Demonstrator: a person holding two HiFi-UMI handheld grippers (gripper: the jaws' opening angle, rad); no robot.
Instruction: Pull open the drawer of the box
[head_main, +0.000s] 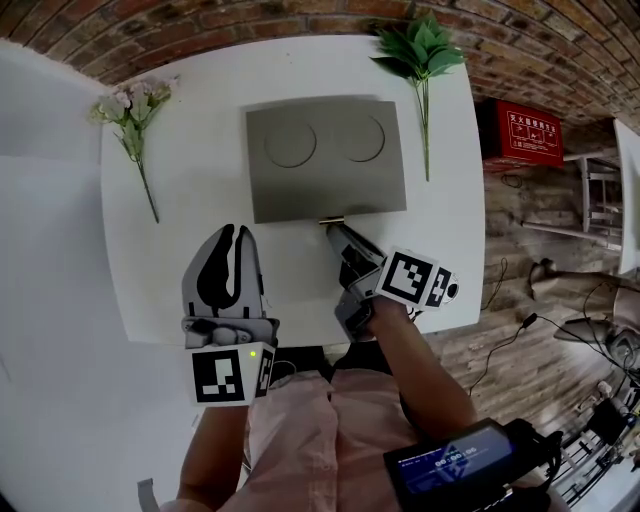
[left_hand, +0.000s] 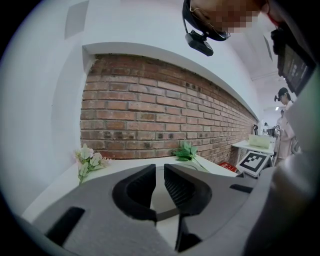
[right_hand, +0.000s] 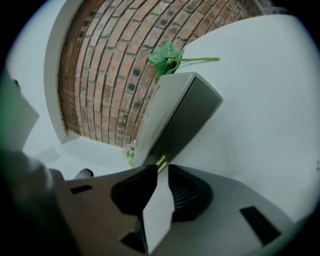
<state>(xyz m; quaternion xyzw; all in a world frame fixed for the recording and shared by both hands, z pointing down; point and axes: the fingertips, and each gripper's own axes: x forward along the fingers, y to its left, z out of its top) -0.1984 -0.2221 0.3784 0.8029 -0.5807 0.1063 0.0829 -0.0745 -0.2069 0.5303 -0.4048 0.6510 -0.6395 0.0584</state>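
A flat grey box with two round recesses in its lid lies on the white table. Its drawer front faces me and looks closed, with a small brass handle at the middle. My right gripper reaches that handle; in the right gripper view the handle sits pinched between the tips of the right gripper, and the box rises beyond it. My left gripper hovers over the table's near left, its jaws a narrow gap apart and holding nothing, as the left gripper view also shows for the left gripper.
A pale pink flower sprig lies at the table's left and a green leafy sprig at its far right. A red case stands on the wooden floor to the right. A brick wall runs behind the table.
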